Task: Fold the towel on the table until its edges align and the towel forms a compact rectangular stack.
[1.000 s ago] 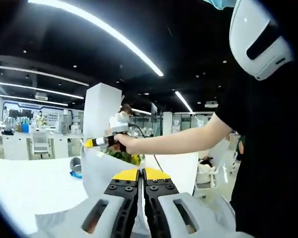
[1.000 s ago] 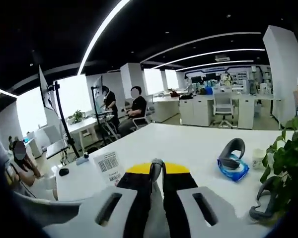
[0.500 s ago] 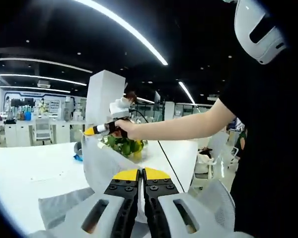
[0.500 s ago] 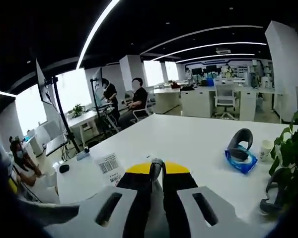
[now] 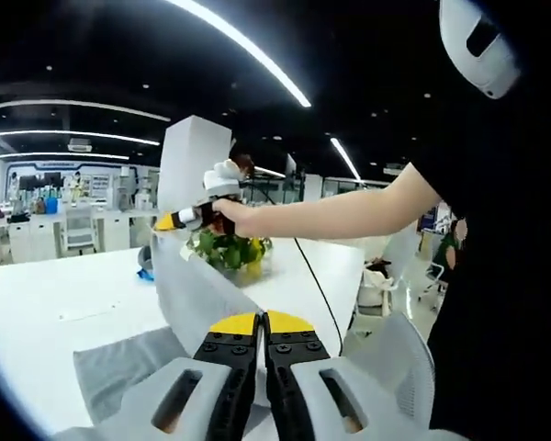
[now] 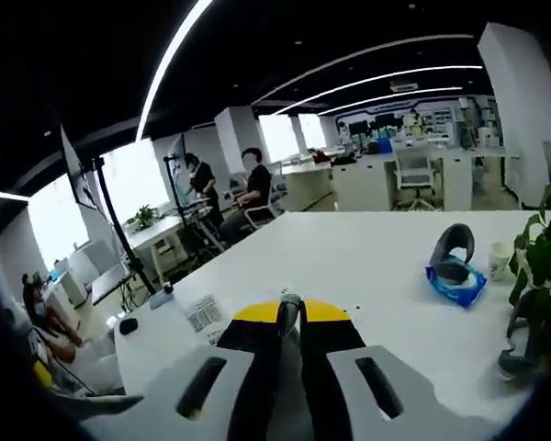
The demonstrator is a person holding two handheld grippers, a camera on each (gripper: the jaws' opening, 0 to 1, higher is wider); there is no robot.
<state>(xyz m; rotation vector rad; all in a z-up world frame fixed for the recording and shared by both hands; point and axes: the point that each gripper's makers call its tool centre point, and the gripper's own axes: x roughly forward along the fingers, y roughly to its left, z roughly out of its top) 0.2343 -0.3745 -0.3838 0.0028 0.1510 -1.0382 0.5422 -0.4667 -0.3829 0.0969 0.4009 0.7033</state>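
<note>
Both tongs are clenching corners of the light grey cloth towel (image 5: 179,303), lifted above the white tabletop (image 5: 46,308): left tongs (image 5: 261,323) near, right tongs (image 5: 168,220) ahead, arm outstretched; its edge is stretching between them.

A potted plant (image 5: 228,250) stands ahead of the left gripper's jaws; a blue packet (image 6: 456,280) and white cup (image 6: 500,259) lie right of the right gripper's.

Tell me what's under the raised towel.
Under the lifted towel, held up by both gripper tips, its lower part lies on the white table. The table beneath that part is covered.
</note>
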